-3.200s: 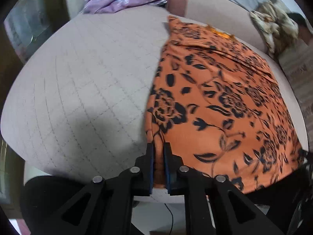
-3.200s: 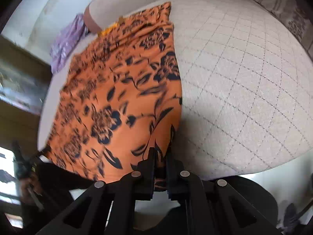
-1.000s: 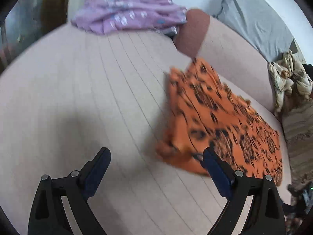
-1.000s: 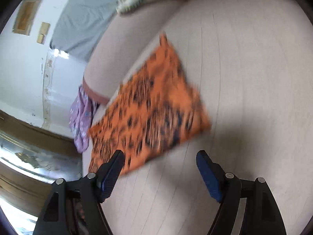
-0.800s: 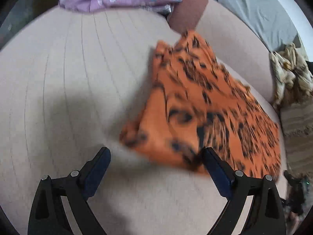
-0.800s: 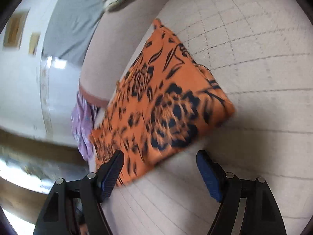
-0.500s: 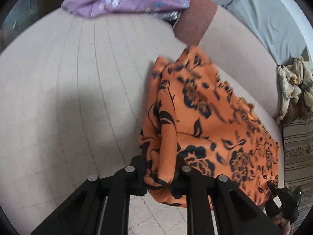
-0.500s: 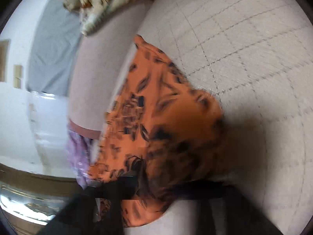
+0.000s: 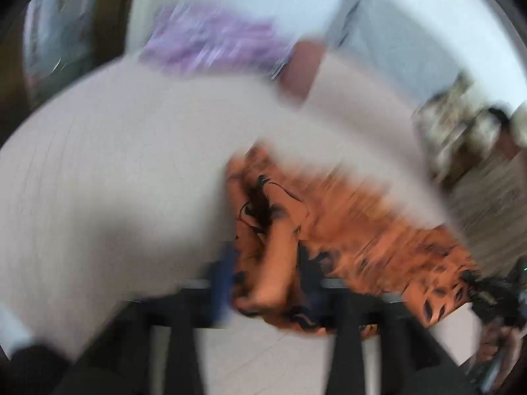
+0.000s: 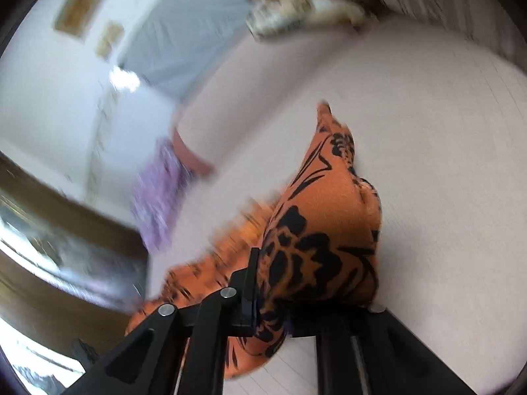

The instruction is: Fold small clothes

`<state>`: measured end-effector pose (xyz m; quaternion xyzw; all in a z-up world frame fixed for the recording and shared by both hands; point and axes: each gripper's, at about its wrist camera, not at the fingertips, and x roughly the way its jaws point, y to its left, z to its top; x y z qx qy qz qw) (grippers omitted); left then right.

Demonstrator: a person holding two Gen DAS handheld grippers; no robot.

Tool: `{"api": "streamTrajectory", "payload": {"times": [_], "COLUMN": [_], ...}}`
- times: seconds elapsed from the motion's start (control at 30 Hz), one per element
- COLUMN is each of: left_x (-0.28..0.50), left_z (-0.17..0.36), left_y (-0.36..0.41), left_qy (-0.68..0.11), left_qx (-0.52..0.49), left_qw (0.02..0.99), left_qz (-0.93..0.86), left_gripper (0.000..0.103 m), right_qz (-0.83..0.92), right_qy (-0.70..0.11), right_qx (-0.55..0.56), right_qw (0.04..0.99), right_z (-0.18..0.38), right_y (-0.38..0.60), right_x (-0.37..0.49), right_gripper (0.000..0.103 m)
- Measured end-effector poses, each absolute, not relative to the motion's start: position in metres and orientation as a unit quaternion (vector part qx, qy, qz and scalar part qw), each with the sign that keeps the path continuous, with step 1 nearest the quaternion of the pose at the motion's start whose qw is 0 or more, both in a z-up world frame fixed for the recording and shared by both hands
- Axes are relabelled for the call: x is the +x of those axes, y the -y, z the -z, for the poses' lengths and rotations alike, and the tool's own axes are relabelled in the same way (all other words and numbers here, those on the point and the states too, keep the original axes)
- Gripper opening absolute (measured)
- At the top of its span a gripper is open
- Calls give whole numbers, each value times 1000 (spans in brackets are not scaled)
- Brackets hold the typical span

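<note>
Orange floral garment [image 9: 346, 227] sprawls on the pale quilted bed [image 9: 98, 181] in the heavily blurred left wrist view; left gripper [image 9: 266, 283] is clamped on a bunched fold at its near edge. Purple cloth [image 9: 210, 46] lies far back.

Right wrist view: right gripper [image 10: 283, 299] pinches a puffed-up corner of the same garment [image 10: 316, 247], the rest trailing left across the bed [image 10: 444, 164].

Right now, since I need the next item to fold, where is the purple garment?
The purple garment lies at the far edge of the quilted surface beside the wall, far left in the right wrist view, apart from the orange floral cloth.
</note>
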<state>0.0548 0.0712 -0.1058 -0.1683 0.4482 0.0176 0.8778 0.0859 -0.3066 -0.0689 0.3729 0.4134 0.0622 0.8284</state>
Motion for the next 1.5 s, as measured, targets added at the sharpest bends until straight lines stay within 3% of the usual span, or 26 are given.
{"api": "streamTrajectory", "payload": {"times": [0.03, 0.07, 0.1, 0.17, 0.23, 0.33, 0.67, 0.8, 0.83, 0.87, 0.9, 0.93, 0.97, 1.1, 1.3, 1.4, 1.5], "left_x": [48, 40, 34, 34, 45, 77, 207, 223, 225, 228, 231, 233, 233, 218, 177, 207, 225], "left_z": [138, 148, 142, 120, 103, 88, 109, 123, 127, 129, 132, 131, 129, 104, 70, 111, 145], "left_y": [-81, -91, -96, -106, -111, -104, -67, -62, -60, -60, -59, -59, -59, -62, -79, -77, -78], "left_qy": [-503, -500, -480, -471, -447, -437, -495, -508, -512, -515, -517, -516, -511, -465, -388, -455, -492], "left_qx": [-169, -189, -193, -174, -179, -156, -56, -56, -53, -50, -46, -40, -37, -36, -62, -49, -28], "left_qw": [847, 845, 856, 864, 876, 886, 866, 859, 857, 855, 854, 856, 858, 884, 920, 889, 870], "left_qz": [-31, -15, -7, -41, -18, 13, 37, 32, 27, 26, 25, 21, 21, 25, 9, 5, -22], "left_gripper": [58, 57, 58, 69, 69, 69, 68, 58, 45, 31, 24, 10, 6, 4, 4, 6, 10], "right_qz": [-50, -29, -26, -36, -9, 4, -30, -29, -23, -19, -16, -11, -7, 11, 3, 10, 18], "right_qy": [-455, -491, -500, -454, -445, -430, -434, -456, -468, -480, -485, -486, -490, -490, -401, -394, -505], "right_qx": [365, 364, 383, 389, 368, 359, 245, 218, 207, 197, 190, 177, 161, 86, 46, 53, 80], "right_qw": [811, 791, 776, 801, 816, 828, 866, 862, 859, 855, 854, 856, 857, 868, 915, 918, 859], "right_z": [101, 125, 147, 138, 125, 106, 66, 81, 89, 96, 100, 104, 106, 93, 26, 32, 99], "right_y": [310, 314, 322, 339, 352, 371, 375, 377, 375, 372, 369, 364, 359, 332, 311, 310, 322], "right_x": [73, 62, 46, 17, 7, 10, 124, 175, 190, 202, 208, 215, 219, 220, 198, 215, 252], "right_gripper": [48, 61, 56, 62, 68, 68, 68, 68, 68, 67, 64, 39, 9, 6, 6, 6, 11]}}
